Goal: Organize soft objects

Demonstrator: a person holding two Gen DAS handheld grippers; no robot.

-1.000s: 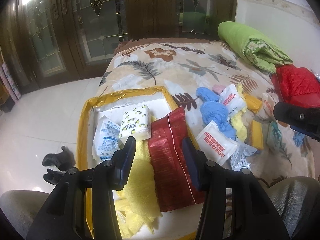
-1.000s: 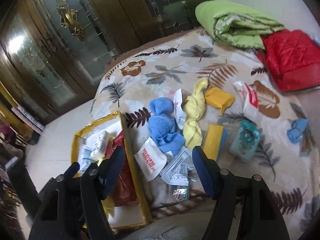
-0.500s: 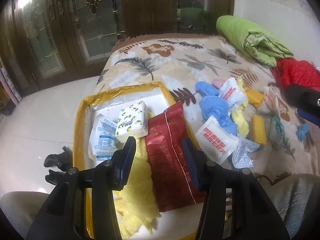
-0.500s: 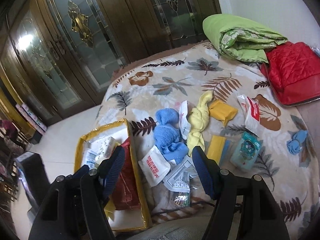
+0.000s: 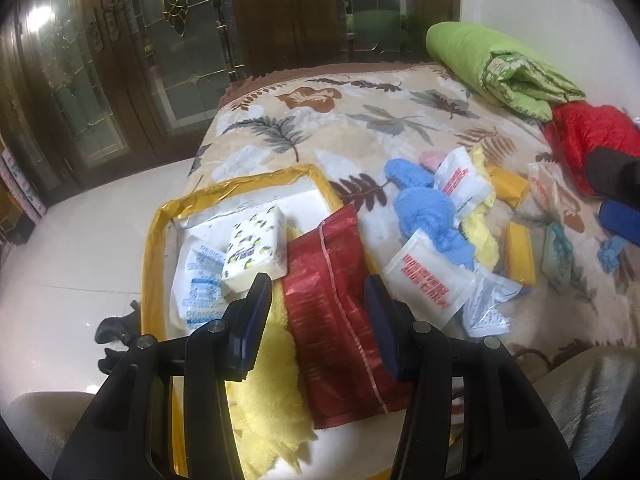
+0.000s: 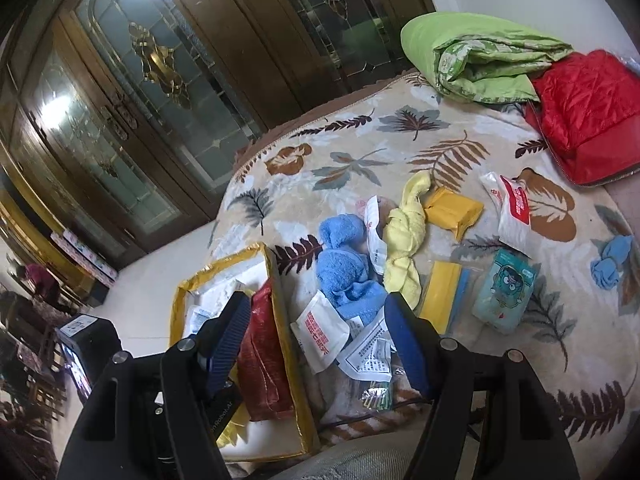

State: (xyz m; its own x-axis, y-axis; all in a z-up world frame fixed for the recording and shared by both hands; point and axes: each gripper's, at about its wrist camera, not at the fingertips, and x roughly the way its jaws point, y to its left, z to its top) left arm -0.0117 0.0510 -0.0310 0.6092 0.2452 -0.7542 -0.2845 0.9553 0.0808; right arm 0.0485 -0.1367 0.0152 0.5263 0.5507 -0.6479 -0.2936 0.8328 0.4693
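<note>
Above the tray (image 5: 160,216), both grippers, left (image 5: 316,312) and right (image 6: 320,332), stay spread and empty; nothing moved, sorting paused.

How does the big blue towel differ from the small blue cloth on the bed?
The big blue towel is much larger than the small blue cloth. The towel lies in the pile, touching the yellow towel and white packets; the cloth lies alone near the bed's right side. Both are light blue, soft and crumpled, outside the yellow-rimmed bag.

Dark glass-paned wooden doors (image 5: 172,60), pale floor (image 5: 80,248)
</note>
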